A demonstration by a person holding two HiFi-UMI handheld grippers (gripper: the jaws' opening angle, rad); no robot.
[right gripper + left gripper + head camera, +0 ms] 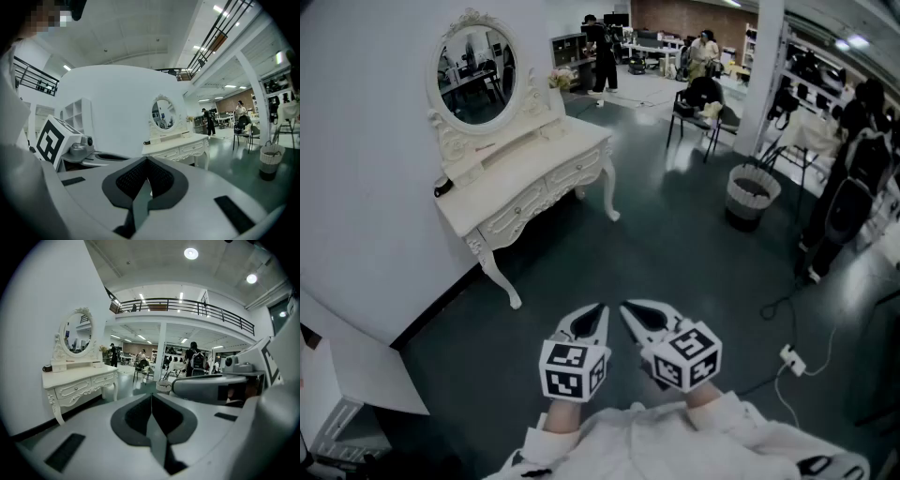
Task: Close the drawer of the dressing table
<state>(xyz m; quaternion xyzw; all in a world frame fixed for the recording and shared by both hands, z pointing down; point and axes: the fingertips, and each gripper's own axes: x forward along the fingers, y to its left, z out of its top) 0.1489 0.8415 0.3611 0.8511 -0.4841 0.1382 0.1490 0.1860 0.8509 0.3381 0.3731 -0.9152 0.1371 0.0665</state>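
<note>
Low over the dark floor [675, 253], left gripper [594, 317]: jaws fully together, nothing between them, touching nothing.
Right gripper [637, 315]: just beside the left, jaws likewise together, empty.
Dressing table [525, 178]: well apart, up-left, against the white wall [356, 187]; oval mirror [475, 62] on top.
Drawers [546, 190]: fronts look flush with the frame.

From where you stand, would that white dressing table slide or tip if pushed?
The dressing table probably slides little: it backs against the wall. Its slim curved legs and tall mirror suggest it might wobble.
</note>
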